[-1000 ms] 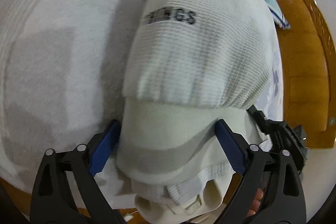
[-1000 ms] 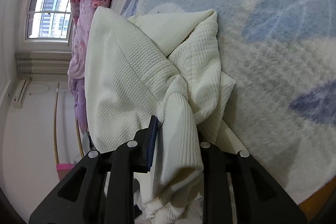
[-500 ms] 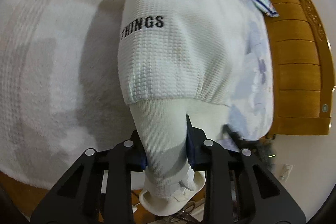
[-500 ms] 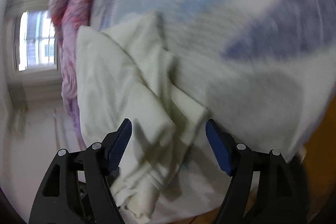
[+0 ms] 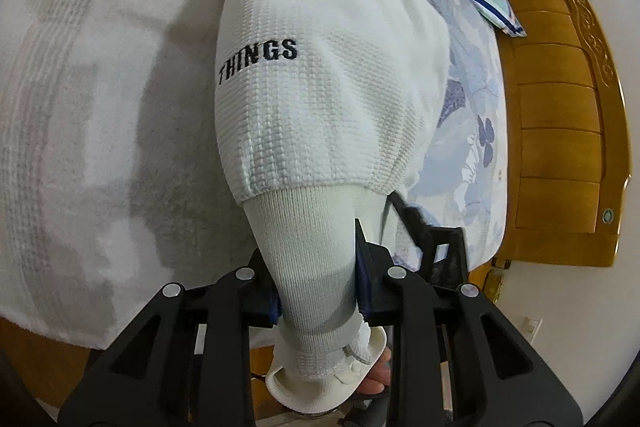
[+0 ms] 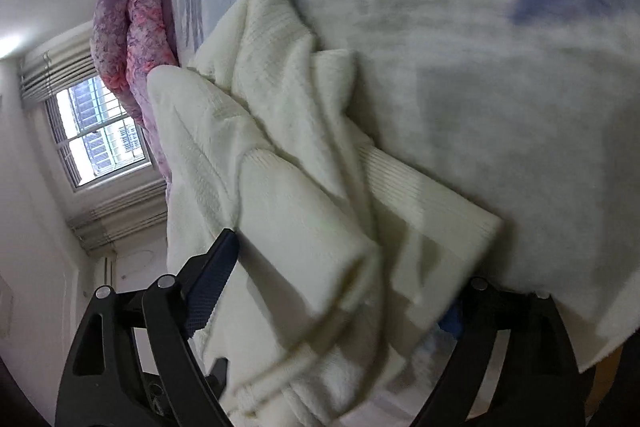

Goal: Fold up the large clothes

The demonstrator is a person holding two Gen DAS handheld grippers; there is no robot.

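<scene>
A cream waffle-knit sweater [image 5: 320, 67] with the dark word "THINGS" lies on the bed. My left gripper [image 5: 316, 267] is shut on its ribbed cuff [image 5: 312, 259] and holds the sleeve stretched towards the camera. In the right wrist view the same sweater [image 6: 280, 167] lies crumpled on the bed, with a ribbed band [image 6: 424, 207] sticking out. My right gripper [image 6: 340, 267] is open, its jaws wide on either side of the folds, gripping nothing. Its right finger is partly hidden by the cloth.
The bed has a fuzzy white and pale blue floral blanket [image 5: 80, 107]. A pink-purple quilt [image 6: 136, 19] is bundled at the head end. A wooden headboard [image 5: 560, 107] stands at the right. A window [image 6: 104, 131] is in the far wall.
My left gripper closed on the sleeve cuff and pulled it taut. My right gripper let go of the sweater fold, opened wide and swung across the garment.
</scene>
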